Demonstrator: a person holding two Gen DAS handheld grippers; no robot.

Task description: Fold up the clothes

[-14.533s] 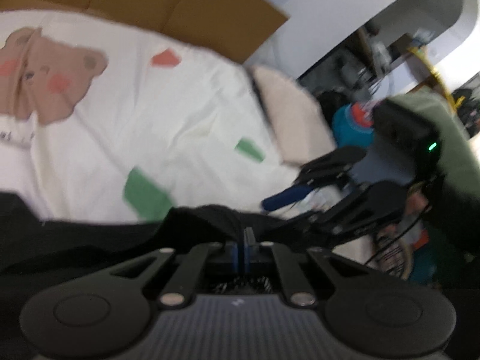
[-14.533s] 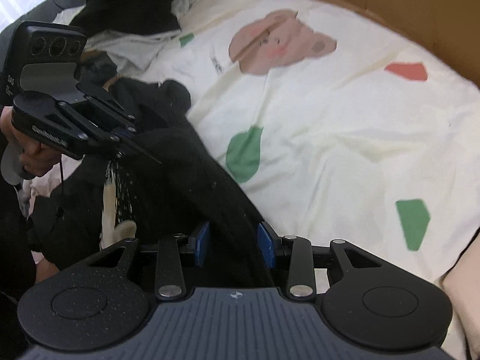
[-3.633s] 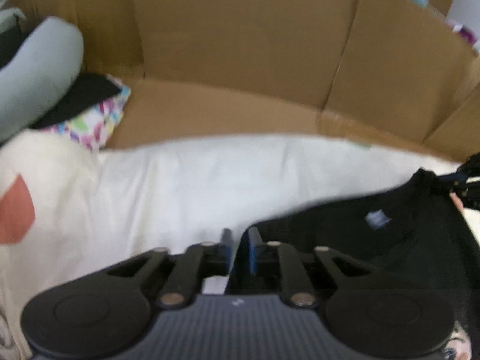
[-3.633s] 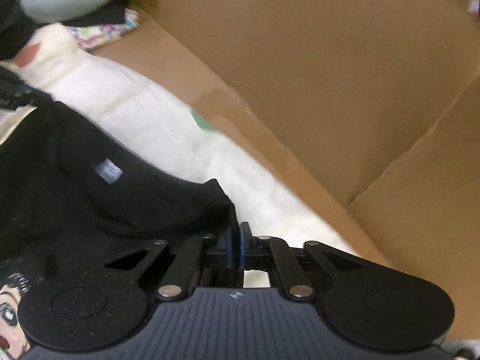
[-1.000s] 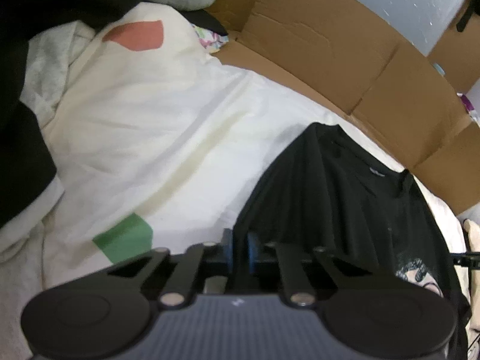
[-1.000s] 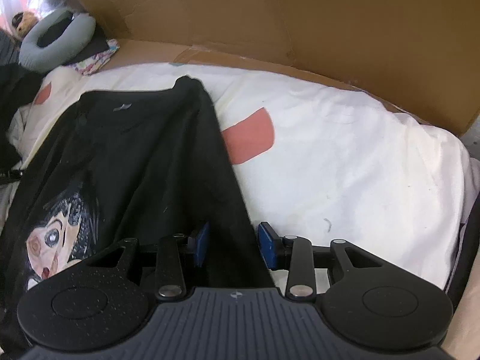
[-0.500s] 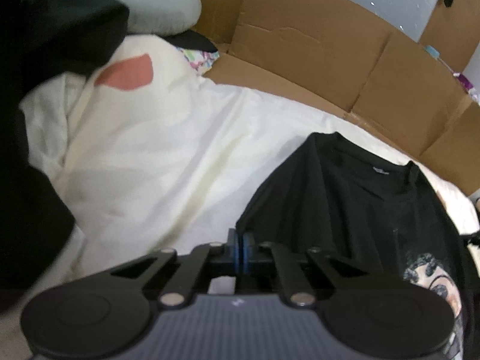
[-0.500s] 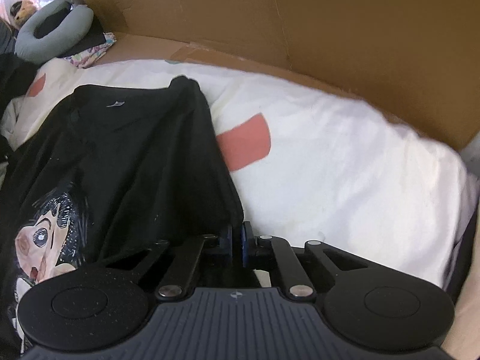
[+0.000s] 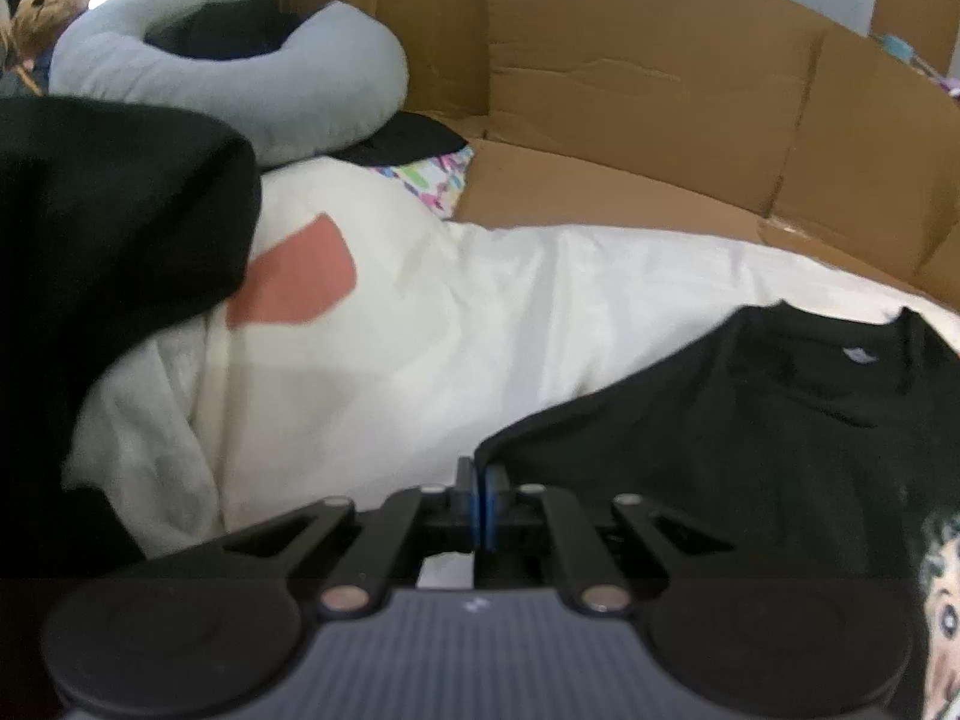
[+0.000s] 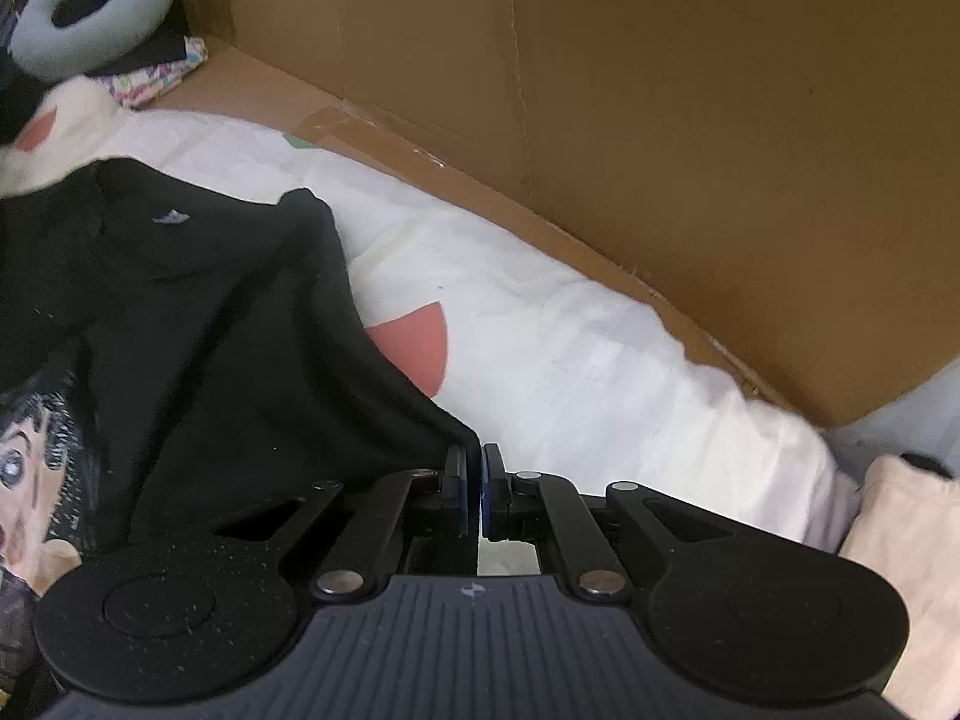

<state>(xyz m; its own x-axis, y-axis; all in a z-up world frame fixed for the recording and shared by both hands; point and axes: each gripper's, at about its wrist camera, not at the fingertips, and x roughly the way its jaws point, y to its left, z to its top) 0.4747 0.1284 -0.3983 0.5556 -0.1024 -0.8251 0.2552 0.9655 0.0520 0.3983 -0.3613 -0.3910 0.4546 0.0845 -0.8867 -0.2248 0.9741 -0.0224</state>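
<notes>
A black T-shirt (image 9: pixel 750 438) with a cartoon face print (image 9: pixel 942 618) lies spread on a cream quilt (image 9: pixel 480 324). In the left wrist view my left gripper (image 9: pixel 480 474) is shut on the shirt's left edge, the cloth pinched between its blue pads. The same T-shirt (image 10: pixel 198 348) fills the left of the right wrist view, its neck label (image 10: pixel 171 216) toward the far side. My right gripper (image 10: pixel 473 462) is shut on the shirt's right edge, which rises to a peak at the pads. The quilt (image 10: pixel 570 360) shows beyond it.
Brown cardboard walls (image 9: pixel 630 90) (image 10: pixel 660 120) ring the far side. A grey neck pillow (image 9: pixel 240 72) (image 10: pixel 78 12) and a patterned cloth (image 9: pixel 432 180) lie at the back left. Dark clothing (image 9: pixel 108 240) is heaped on the left. A pale pink fabric (image 10: pixel 900 540) lies at the right.
The right gripper's jaws have closed on the shirt's right edge. Both grippers have risen and tilted up, lifting the pinched edges; more cardboard wall and the neck pillow have come into view.
</notes>
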